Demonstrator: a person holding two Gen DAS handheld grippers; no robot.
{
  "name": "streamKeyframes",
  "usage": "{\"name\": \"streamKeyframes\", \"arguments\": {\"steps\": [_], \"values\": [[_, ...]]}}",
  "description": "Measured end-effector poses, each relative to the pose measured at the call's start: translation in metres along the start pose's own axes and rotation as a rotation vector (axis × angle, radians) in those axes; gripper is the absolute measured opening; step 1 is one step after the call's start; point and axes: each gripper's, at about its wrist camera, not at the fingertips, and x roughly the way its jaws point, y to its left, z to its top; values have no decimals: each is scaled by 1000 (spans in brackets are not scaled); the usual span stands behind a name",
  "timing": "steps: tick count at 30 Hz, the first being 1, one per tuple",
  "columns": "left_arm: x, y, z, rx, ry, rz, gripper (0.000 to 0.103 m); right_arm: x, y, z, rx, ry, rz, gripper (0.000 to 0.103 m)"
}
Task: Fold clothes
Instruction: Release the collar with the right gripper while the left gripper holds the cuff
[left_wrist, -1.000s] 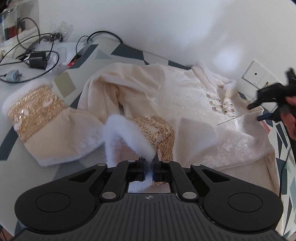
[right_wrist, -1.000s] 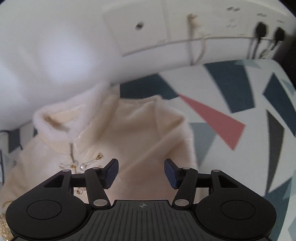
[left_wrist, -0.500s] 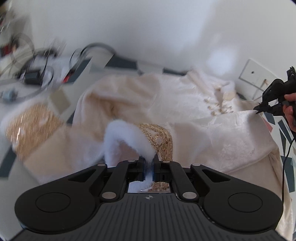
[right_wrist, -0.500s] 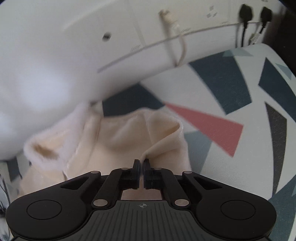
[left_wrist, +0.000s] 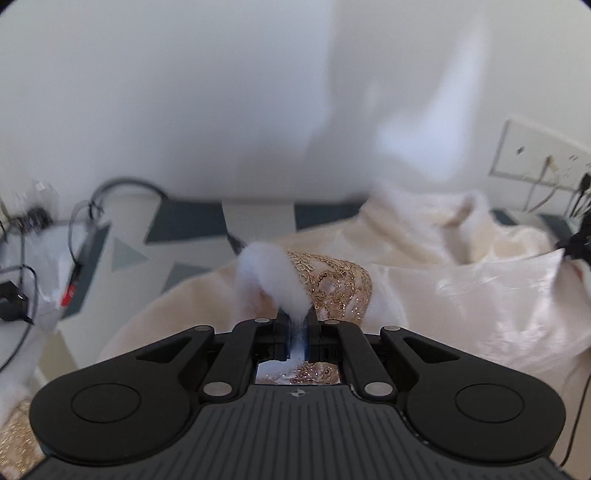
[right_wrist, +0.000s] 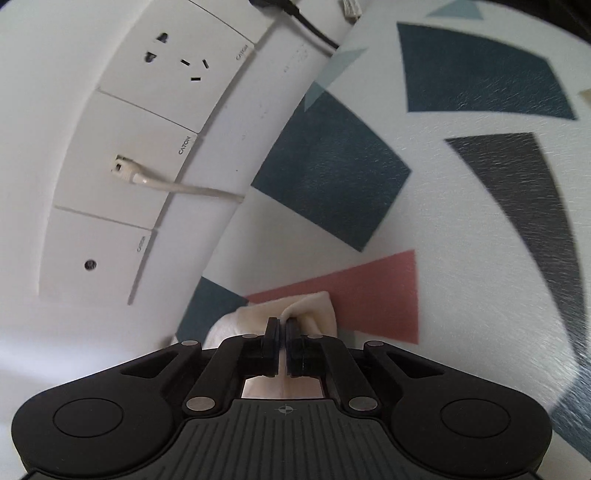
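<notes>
**Cream garment held at cuff and shoulder over a patterned counter**

White wall and a geometric-print counter (left_wrist: 255, 218) frame the left wrist view. Left tongs (left_wrist: 295, 334) are pressed together on the white fur cuff (left_wrist: 271, 275) of a sleeve, whose gold embroidered band (left_wrist: 332, 284) sits just beyond the tips. The cream garment (left_wrist: 461, 295) spreads to the right across the counter, its fur collar (left_wrist: 472, 206) near the wall. At the far right edge the right tongs (left_wrist: 574, 243) appear as a dark shape at the garment's corner. Cables and a charger (left_wrist: 14, 295) lie on the counter to the left, apart from the cloth.

Right wrist view: right tongs (right_wrist: 283, 334) are closed, pinching a fold of cream fabric (right_wrist: 314, 306) lifted off the counter, close to the wall sockets (right_wrist: 147, 110) and a plugged white cable (right_wrist: 177, 186).

Judged step: a sleeve or side panel is being carried for a fold. The next move calls for both tongs travelling together, keeping the cloth taut. The wall, socket plugs and left-hand cables limit the sweep.
</notes>
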Motion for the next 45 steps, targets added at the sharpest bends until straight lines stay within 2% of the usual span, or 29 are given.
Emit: {"name": "streamKeyframes", "arguments": {"steps": [2, 3, 4, 6, 13, 16, 18, 20, 21, 23, 24, 25, 28, 30, 32, 33, 34, 37, 41, 45], "values": [[16, 7, -3, -26, 52, 4, 6, 0, -2, 6, -25, 5, 17, 10], [20, 10, -6, -37, 64, 2, 6, -4, -2, 8, -50, 7, 29, 20], [21, 11, -9, -37, 66, 2, 7, -15, 1, 8, -97, 9, 46, 34], [22, 7, -12, -16, 60, 8, 7, -34, 1, -10, -224, -15, 34, 47], [19, -1, -11, -3, 62, -11, 7, -97, -10, -101, -719, -146, -86, 47], [17, 0, -10, -10, 58, 4, 7, -122, -15, -141, -935, -195, -139, 49], [15, 2, -10, -28, 55, 16, 7, -119, -18, -172, -1088, -194, -189, 56], [10, 3, -9, -39, 45, 26, 7, -100, -16, -190, -1161, -206, -252, 57], [6, 2, -8, -39, 36, 32, 7, -90, -15, -194, -1172, -216, -291, 57], [-3, -3, -8, -27, 15, 42, 7, -69, -11, -195, -1159, -262, -376, 50], [-7, -5, -8, -21, 6, 43, 7, -65, -11, -191, -1127, -284, -390, 41], [-11, -7, -7, -23, 6, 34, 7, -65, -12, -184, -1066, -299, -379, 34], [-16, -7, -5, -82, 20, -16, 7, -80, -21, -158, -853, -346, -308, 30], [-15, -7, -8, -112, 21, -30, 7, -88, -32, -146, -790, -374, -314, 32], [-11, -9, -13, -111, 26, -22, 7, -92, -46, -135, -738, -361, -291, 33], [-7, -11, -16, -107, 34, -14, 7, -92, -54, -132, -723, -344, -269, 38], [-4, -11, -19, -103, 44, -7, 7, -92, -61, -129, -723, -325, -253, 49], [4, -13, -26, -79, 61, 9, 7, -98, -74, -127, -769, -291, -234, 60], [6, -14, -27, -69, 58, 9, 7, -124, -83, -126, -784, -257, -154, 61], [8, -13, -22, -63, 64, -18, 7, -150, -82, -120, -746, -285, -72, 61]]}}
